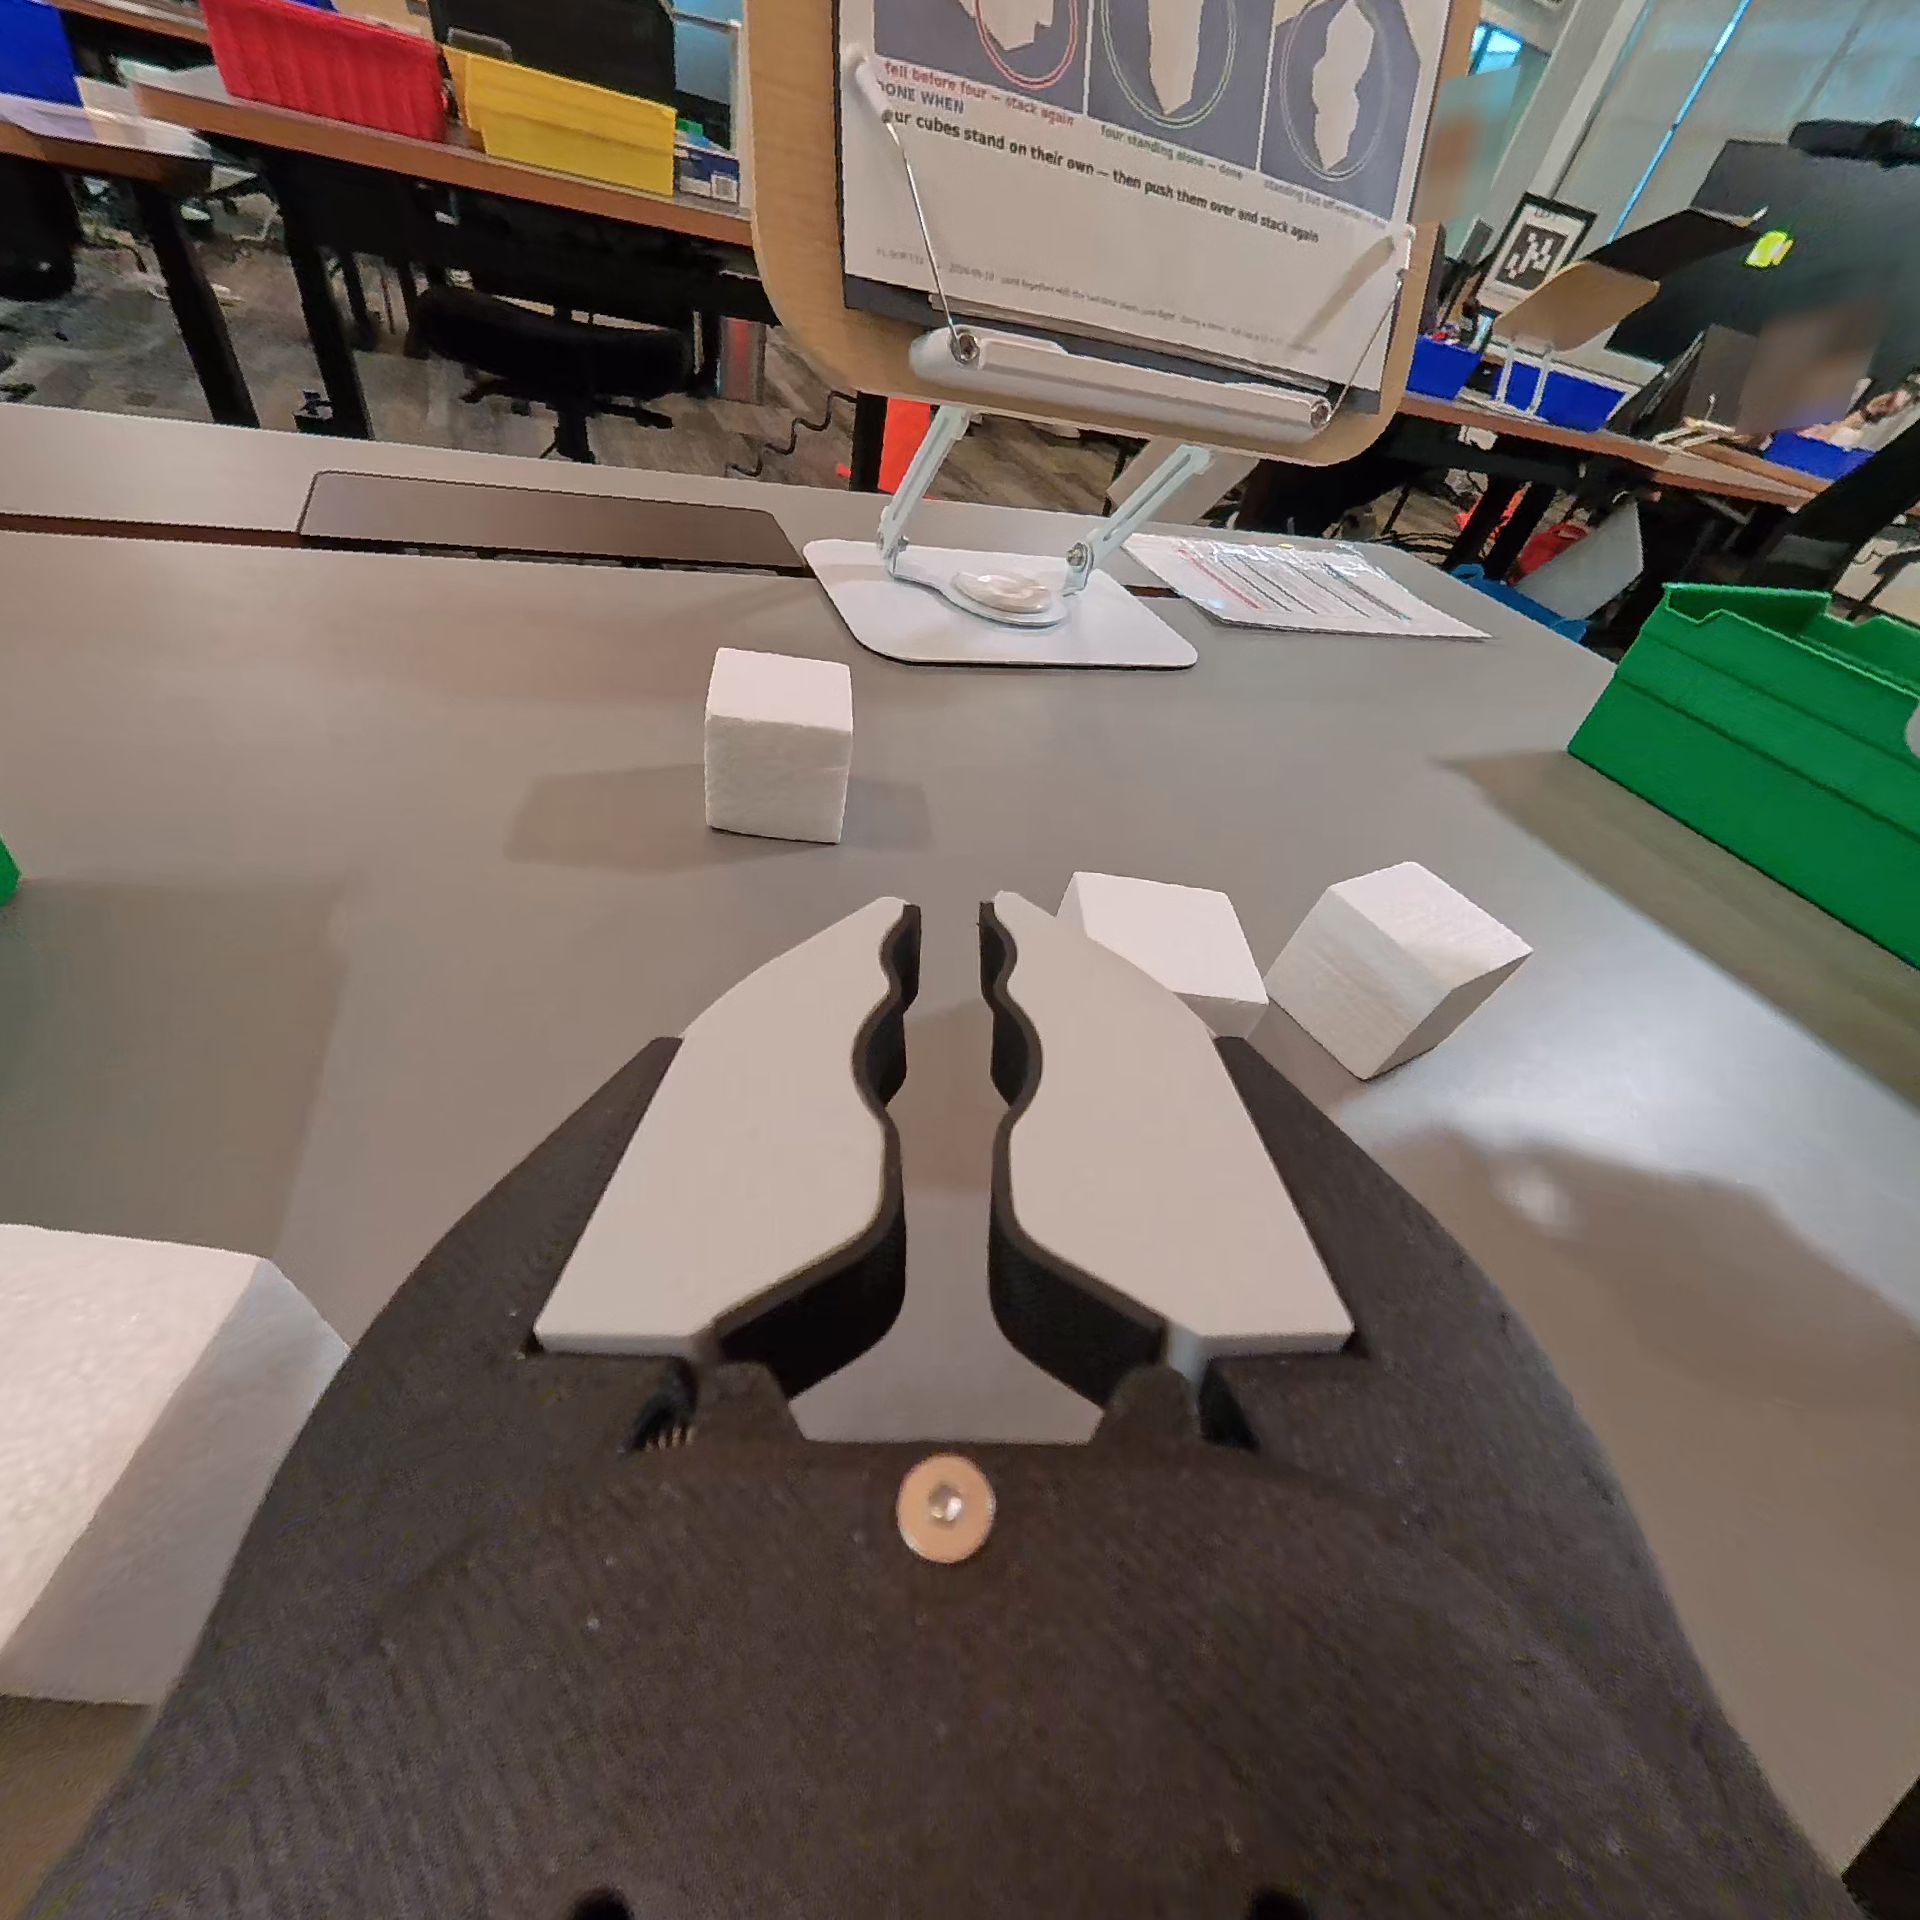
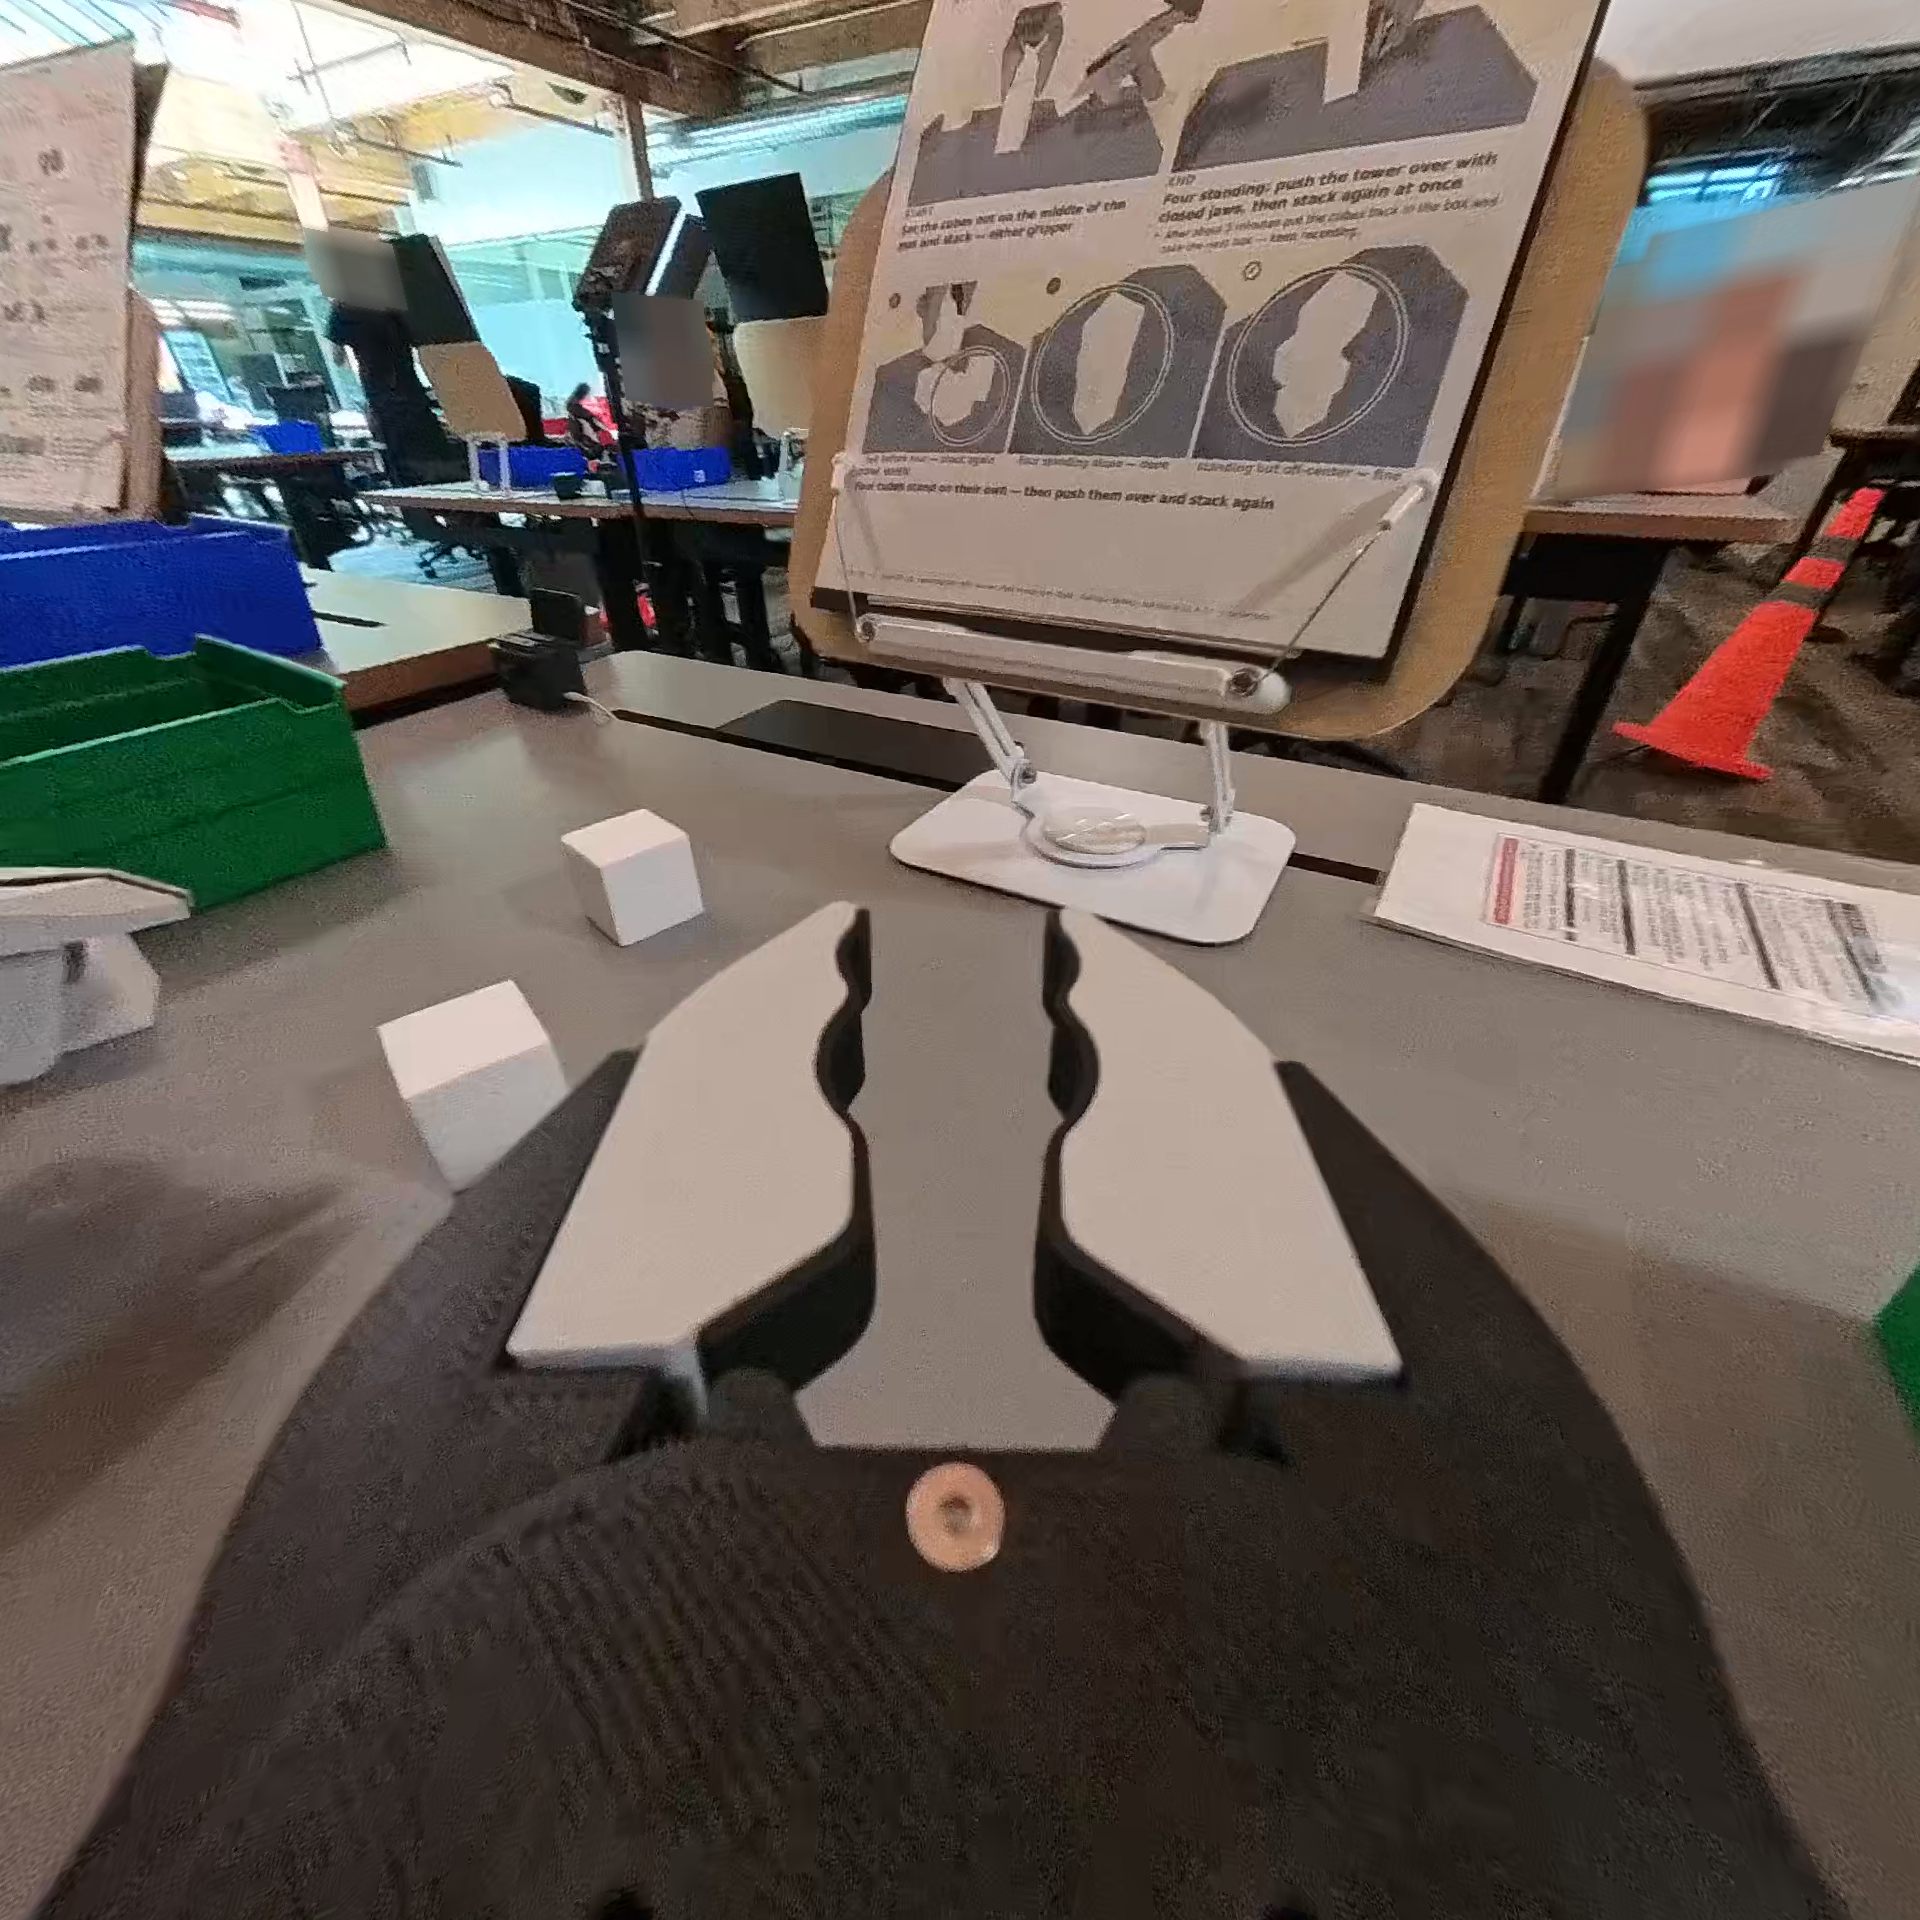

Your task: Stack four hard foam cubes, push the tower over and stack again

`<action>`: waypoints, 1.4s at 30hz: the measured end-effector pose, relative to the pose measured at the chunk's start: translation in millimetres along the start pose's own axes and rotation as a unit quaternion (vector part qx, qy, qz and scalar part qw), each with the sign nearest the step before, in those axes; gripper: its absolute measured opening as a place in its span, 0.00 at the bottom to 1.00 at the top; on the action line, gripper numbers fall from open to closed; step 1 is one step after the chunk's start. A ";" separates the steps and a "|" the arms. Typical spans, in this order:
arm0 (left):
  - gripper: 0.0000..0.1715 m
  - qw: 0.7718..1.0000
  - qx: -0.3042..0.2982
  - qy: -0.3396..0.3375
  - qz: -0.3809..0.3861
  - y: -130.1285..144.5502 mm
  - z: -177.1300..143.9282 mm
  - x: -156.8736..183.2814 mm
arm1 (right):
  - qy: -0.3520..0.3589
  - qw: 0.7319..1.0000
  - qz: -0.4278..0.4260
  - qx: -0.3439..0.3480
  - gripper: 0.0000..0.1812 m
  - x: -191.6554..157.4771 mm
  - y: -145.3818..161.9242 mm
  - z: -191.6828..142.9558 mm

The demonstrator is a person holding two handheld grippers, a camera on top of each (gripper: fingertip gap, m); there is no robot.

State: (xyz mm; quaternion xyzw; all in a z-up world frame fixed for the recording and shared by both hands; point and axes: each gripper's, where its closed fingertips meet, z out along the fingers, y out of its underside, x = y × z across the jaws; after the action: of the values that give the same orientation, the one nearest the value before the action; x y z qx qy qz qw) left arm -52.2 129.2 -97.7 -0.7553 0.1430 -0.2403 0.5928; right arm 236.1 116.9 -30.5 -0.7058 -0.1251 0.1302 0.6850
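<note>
Several white foam cubes lie scattered on the grey table [image 1: 1558, 1143]. In the left wrist view one cube [image 1: 777, 743] stands ahead. Two tilted cubes [image 1: 1164, 951] [image 1: 1397, 966] touch each other just right of my fingertips. A fourth cube [image 1: 125, 1455] sits close at the lower left. My left gripper [image 1: 951, 914] is empty, its jaws drawn together with only a narrow slit between them. My right gripper [image 2: 954, 920] is open and empty. Two cubes [image 2: 632, 873] [image 2: 473, 1075] lie left of it, the nearer one beside its left finger. The left gripper [image 2: 171, 902] shows at the far left edge.
A document stand [image 1: 997, 613] [image 2: 1091, 852] holding a printed sheet stands at the table's back. A green bin [image 1: 1756, 769] [image 2: 177, 769] sits at the table's side. A laminated sheet [image 2: 1662, 925] lies at the right. An orange cone [image 2: 1745, 644] stands on the floor beyond.
</note>
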 end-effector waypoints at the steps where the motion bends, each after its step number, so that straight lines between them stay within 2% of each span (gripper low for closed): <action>1: 0.07 1.000 -0.001 0.001 0.001 0.4 0.4 0.6 | 0.007 1.000 -0.013 0.002 0.20 0.5 0.9 0.9; 4: 0.07 1.000 -0.004 0.003 0.002 1.3 0.9 2.0 | 0.009 0.999 -0.042 -0.003 0.22 -4.4 4.8 1.3; 6: 0.07 1.000 -0.004 0.004 0.002 1.4 1.0 2.1 | 0.039 0.997 -0.064 0.020 0.22 -1.9 -1.1 -1.4; 11: 0.07 1.000 -0.005 0.008 -0.003 2.2 1.5 2.8 | 0.092 0.977 -0.169 0.086 0.12 -12.2 -16.6 -15.9; 16: 0.07 1.000 -0.007 0.009 -0.002 2.6 1.3 3.3 | 0.070 0.989 -0.116 0.057 0.21 -22.9 -5.4 -9.0; 22: 0.08 1.000 -0.013 0.013 -0.006 5.2 2.7 4.3 | 0.048 0.993 -0.107 -0.022 0.19 -15.5 33.8 3.5; 25: 0.08 1.000 -0.017 0.016 -0.006 6.3 3.1 5.3 | 0.025 0.996 -0.046 -0.071 0.21 -16.4 49.5 8.4; 28: 0.08 1.000 -0.020 0.019 -0.006 7.5 3.7 6.0 | 0.014 0.990 -0.055 -0.133 0.22 -16.8 70.9 11.0; 30: 0.08 1.000 -0.022 0.020 -0.008 8.1 3.9 6.3 | -0.019 0.976 -0.068 -0.208 0.19 -23.2 99.8 10.0; 32: 0.08 0.999 -0.022 0.022 -0.010 8.2 3.9 6.6 | -0.065 0.965 -0.051 -0.247 0.14 -36.1 118.8 7.1; 34: 0.08 0.999 -0.023 0.023 -0.011 8.4 4.0 7.0 | -0.087 0.963 -0.040 -0.251 0.14 -44.5 121.5 7.4; 36: 0.07 0.999 -0.025 0.026 -0.011 9.2 4.4 7.7 | -0.109 0.967 -0.031 -0.228 0.17 -55.2 111.1 9.3; 39: 0.07 0.999 -0.028 0.028 -0.012 10.3 5.1 8.4 | -0.154 0.971 -0.002 -0.181 0.27 -76.2 88.3 8.0; 42: 0.07 0.999 -0.029 0.030 -0.015 10.7 5.1 8.9 | -0.176 0.971 -0.027 -0.157 0.33 -85.3 82.6 5.6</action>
State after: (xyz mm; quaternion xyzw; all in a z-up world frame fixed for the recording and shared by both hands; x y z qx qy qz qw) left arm -41.2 126.2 -107.2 -0.7664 0.1566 -0.2674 0.5626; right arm 154.3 89.4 -112.2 -0.7669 -0.2814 0.2130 0.5360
